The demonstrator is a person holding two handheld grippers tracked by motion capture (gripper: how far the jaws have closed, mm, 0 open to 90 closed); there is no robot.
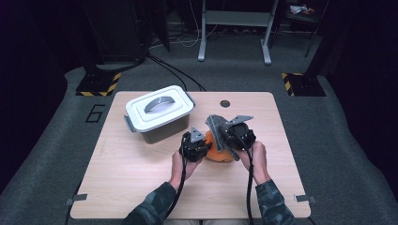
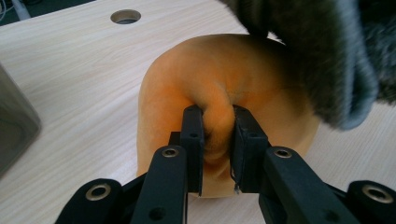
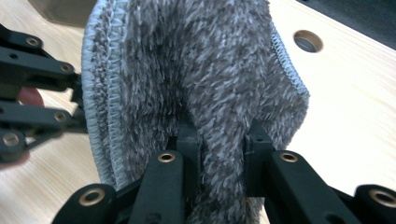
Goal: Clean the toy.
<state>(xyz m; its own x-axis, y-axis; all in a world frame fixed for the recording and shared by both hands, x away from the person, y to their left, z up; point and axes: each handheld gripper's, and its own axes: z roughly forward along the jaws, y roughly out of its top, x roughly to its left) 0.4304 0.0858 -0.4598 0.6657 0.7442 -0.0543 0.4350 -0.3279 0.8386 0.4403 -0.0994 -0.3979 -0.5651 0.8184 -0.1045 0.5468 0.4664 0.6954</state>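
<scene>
Dark carpet is surrounding the light wooden table (image 1: pixel 141 187) in the high view, where a lidded grey storage box (image 1: pixel 159 114) is sitting at the upper left of the tabletop. Near the centre, the left gripper (image 1: pixel 201 146) and the right gripper (image 1: pixel 224 130) are meeting over an orange cloth (image 1: pixel 215 152), with a grey shaggy cloth (image 1: pixel 215 125) rising above it.

In the left gripper view, the jaws are pinching narrowly on a fold of the orange cloth (image 2: pixel 219 88) at centre frame, its lower edge resting on the wood.

In the right gripper view, the jaws are clamping the grey shaggy cloth (image 3: pixel 196 70), which is hanging clear of the table. The separating looks partly done; the box's lid is on, and nothing is stowed yet.
</scene>
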